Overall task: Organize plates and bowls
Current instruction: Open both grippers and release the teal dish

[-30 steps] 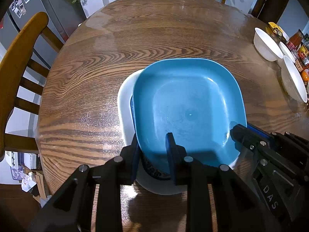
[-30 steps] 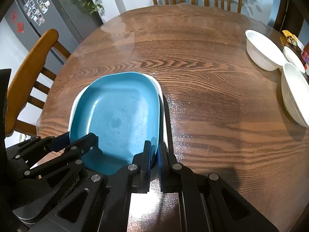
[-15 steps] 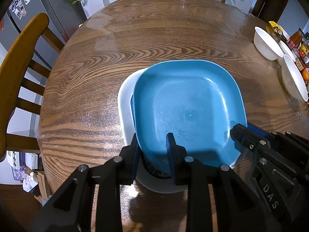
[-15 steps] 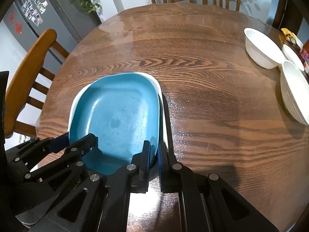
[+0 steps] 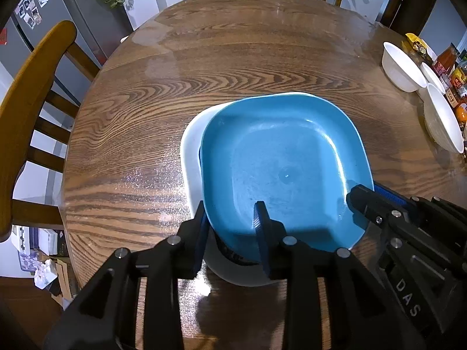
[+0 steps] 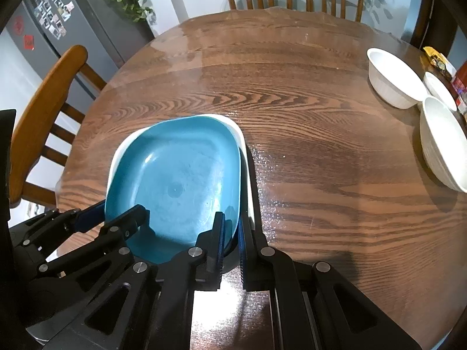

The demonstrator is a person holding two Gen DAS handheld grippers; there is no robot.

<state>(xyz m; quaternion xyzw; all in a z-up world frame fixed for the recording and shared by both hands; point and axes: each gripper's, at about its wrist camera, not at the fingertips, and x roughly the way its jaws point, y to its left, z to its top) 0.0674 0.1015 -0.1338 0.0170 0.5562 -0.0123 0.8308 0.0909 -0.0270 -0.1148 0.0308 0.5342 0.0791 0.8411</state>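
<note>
One blue plate, rounded-square, glossy, atop white plate; right gripper fingers clamp blue rim; left gripper fingers just widened, straddling it.

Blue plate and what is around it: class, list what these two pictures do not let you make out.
- Left wrist view: the white plate is mostly covered by the blue plate.
- Right wrist view: the largest white bowl is cut off by the frame's right edge.
- Left wrist view: packet labels are too small to read.

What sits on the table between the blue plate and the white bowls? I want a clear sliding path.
Nothing: the right wrist view shows bare wood table between the blue plate and the white bowls.
</note>
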